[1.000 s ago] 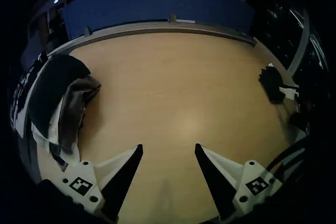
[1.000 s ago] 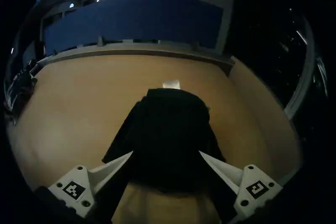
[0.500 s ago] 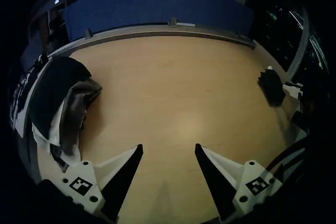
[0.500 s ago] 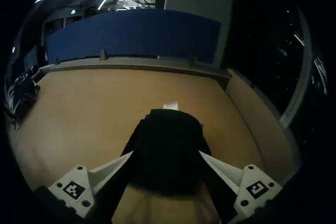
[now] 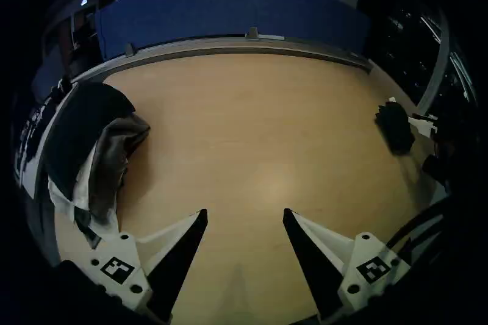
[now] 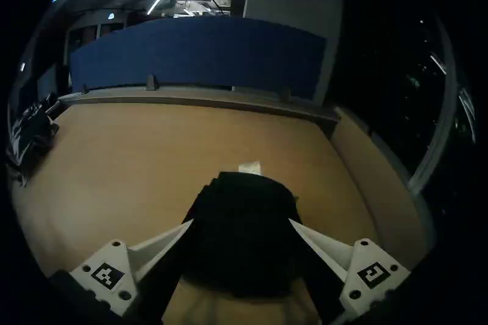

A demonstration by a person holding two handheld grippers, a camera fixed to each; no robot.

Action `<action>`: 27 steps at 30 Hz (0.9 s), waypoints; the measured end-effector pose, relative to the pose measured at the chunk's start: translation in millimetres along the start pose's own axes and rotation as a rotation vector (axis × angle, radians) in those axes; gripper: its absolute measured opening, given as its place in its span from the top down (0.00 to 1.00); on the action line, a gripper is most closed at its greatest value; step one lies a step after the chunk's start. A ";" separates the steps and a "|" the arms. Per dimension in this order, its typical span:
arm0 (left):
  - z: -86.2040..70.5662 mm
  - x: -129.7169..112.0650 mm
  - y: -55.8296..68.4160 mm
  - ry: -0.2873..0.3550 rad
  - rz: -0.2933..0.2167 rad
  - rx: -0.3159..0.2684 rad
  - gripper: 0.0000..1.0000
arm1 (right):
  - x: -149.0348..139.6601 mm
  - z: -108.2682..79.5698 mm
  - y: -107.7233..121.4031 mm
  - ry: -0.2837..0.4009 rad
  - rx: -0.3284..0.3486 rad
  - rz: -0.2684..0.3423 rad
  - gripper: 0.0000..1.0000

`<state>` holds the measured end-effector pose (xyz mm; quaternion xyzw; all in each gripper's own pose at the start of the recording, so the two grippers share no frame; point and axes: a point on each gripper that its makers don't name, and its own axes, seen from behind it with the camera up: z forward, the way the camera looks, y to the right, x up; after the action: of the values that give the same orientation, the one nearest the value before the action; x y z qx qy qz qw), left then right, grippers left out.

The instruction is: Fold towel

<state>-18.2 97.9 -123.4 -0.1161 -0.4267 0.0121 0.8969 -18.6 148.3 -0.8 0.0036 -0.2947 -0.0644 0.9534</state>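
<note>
Plainly, the left tool [image 5: 244,210] hangs over bare wood in the left gripper view, its two dark fingers spread wide with nothing between them. Below it lies the pale wooden desk [image 5: 256,117], which runs back to a grey rim and a blue partition [image 5: 232,8] along the far side. At the left edge of the desk sits a loose heap of cloths [image 5: 97,148], with dark fabric on top, a grey fold hanging down its right side and white cloth showing underneath. Far off at the right edge of the desk is the dark towel [image 5: 393,127], a small compact bundle well apart from the heap.

Seen from the right gripper view, that towel [image 6: 247,203] is a thick, rounded, folded mass lying between the fingers of the right tool [image 6: 241,224]. The white bodies of the fingers flank it on the left and right, set about as far apart as those of the left tool. Its dark fingertips merge with the dark cloth, so I cannot tell whether they press on the towel or only stand beside it. A small white tab [image 6: 249,168] peeks out at the towel's far edge. Beyond it the desk [image 6: 122,160] stretches to the same blue partition [image 6: 195,50].
</note>
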 end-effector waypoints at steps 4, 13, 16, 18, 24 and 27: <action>0.2 -0.2 0.2 0.000 -0.003 0.004 0.08 | 5.6 15.3 2.6 -0.002 0.006 0.003 0.00; 1.8 -2.6 -1.5 -0.007 -0.007 0.012 0.08 | -2.2 48.7 4.0 -0.043 0.022 0.007 0.00; 1.8 -3.9 -2.7 -0.010 -0.008 0.015 0.08 | -10.4 58.2 5.6 -0.065 0.024 0.018 0.00; 1.6 -4.7 -3.6 -0.012 -0.009 0.017 0.08 | -15.6 63.5 7.3 -0.078 0.024 0.022 0.00; 1.9 -6.7 -6.3 -0.013 -0.011 0.021 0.08 | -27.7 72.4 7.8 -0.102 0.027 0.016 0.00; 1.2 -7.0 -6.6 -0.013 -0.009 0.020 0.08 | -26.6 72.4 7.1 -0.099 0.029 0.008 0.00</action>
<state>-24.1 90.9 -126.5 -0.1050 -0.4330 0.0133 0.8951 -80.2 161.0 44.5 0.0129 -0.3422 -0.0565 0.9378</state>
